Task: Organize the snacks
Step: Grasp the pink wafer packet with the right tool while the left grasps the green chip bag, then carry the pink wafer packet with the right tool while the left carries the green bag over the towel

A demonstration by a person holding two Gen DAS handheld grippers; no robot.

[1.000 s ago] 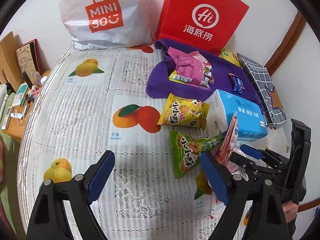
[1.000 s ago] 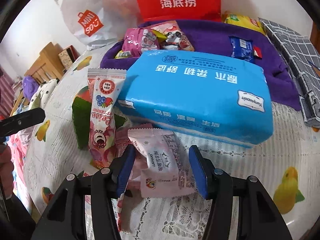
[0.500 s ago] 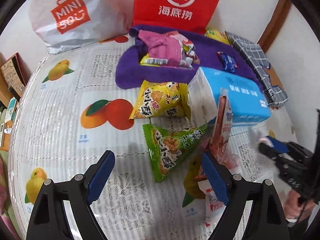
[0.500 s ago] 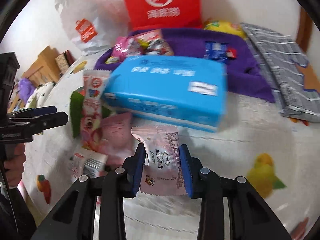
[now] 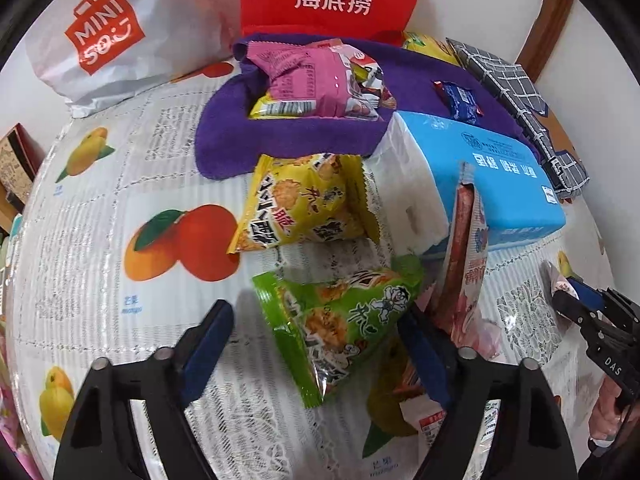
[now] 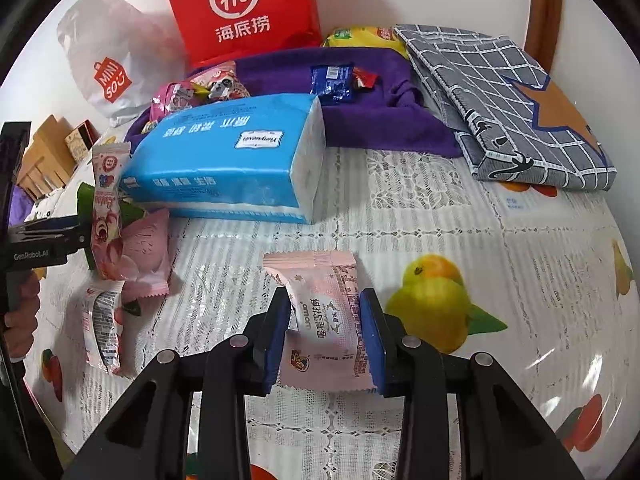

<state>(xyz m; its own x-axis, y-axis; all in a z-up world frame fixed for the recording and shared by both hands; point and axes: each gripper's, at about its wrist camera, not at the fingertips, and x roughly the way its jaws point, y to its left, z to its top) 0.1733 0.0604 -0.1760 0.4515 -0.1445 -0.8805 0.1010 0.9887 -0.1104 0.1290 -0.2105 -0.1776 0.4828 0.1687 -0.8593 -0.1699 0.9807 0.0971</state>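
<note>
- Left wrist view: we held the left gripper [image 5: 316, 344] with jaws wide around the green snack packet [image 5: 340, 320], nothing gripped. A yellow snack packet [image 5: 304, 200] lay at 12 o'clock of it.
- Risk, in our judgement: closing here could also catch the upright pink stick packet [image 5: 468, 248] at 3 o'clock, which leaned on the tissue pack [image 5: 492, 184].
- Right wrist view: our right gripper [image 6: 325, 338] had its jaws narrowed onto the pink nougat packet [image 6: 328, 316]. The slick film could slip out.
- The purple cloth [image 6: 372, 116], at 12 o'clock, carried a blue packet [image 6: 332, 82] and the pink packets [image 6: 180, 98].
</note>
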